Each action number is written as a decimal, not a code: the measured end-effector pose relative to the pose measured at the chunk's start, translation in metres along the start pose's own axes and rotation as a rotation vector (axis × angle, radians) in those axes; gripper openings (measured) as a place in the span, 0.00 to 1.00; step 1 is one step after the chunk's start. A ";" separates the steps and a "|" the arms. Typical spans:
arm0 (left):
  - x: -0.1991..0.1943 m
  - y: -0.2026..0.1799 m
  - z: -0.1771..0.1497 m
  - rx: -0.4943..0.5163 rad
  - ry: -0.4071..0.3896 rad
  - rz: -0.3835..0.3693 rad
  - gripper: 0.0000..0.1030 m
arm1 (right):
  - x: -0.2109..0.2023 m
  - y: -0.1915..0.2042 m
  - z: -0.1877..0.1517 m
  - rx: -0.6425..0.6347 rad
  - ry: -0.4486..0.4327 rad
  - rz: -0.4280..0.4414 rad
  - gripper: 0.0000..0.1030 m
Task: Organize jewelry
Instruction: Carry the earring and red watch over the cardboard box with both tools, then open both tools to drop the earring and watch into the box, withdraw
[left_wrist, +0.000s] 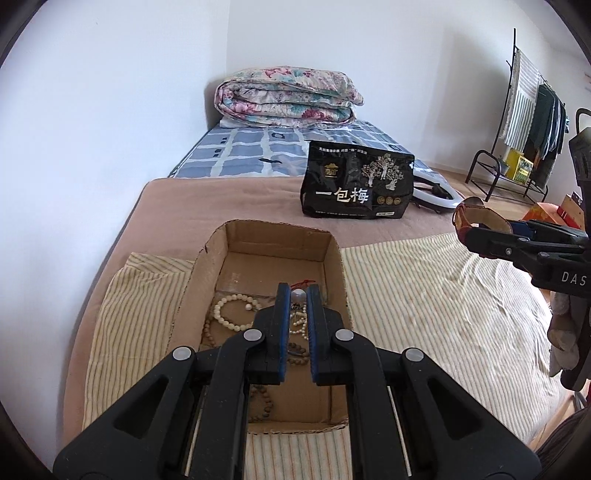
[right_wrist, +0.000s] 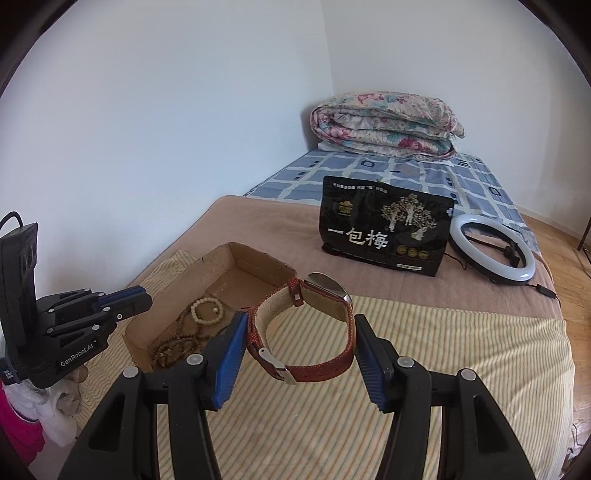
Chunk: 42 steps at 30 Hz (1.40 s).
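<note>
Snack bag (right_wrist: 384, 229) stands beyond cardboard box (right_wrist: 236, 266).

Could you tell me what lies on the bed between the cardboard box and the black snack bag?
Nothing: in the right wrist view, only bare tan blanket separates the cardboard box from the black snack bag.

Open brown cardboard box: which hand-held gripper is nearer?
Left. The left hand-held gripper hovers over the open brown cardboard box; the right hand-held gripper is beside it, over striped cloth.
</note>
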<state>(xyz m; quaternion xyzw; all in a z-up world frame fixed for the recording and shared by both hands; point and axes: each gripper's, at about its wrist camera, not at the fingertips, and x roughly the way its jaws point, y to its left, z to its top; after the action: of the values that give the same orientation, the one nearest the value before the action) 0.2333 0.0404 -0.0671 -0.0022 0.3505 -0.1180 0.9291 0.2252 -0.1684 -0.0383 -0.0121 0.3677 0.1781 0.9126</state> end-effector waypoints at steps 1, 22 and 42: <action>0.001 0.005 -0.001 -0.005 0.001 0.005 0.06 | 0.005 0.004 0.002 -0.004 0.003 0.005 0.57; 0.026 0.057 -0.024 -0.060 0.066 0.056 0.06 | 0.103 0.056 0.012 -0.012 0.097 0.101 0.57; 0.030 0.060 -0.029 -0.073 0.066 0.086 0.53 | 0.102 0.057 0.017 -0.001 0.048 0.049 1.00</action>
<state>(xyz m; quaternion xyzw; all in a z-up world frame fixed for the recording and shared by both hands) 0.2496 0.0946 -0.1132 -0.0169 0.3849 -0.0650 0.9205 0.2853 -0.0798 -0.0884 -0.0079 0.3898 0.2003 0.8988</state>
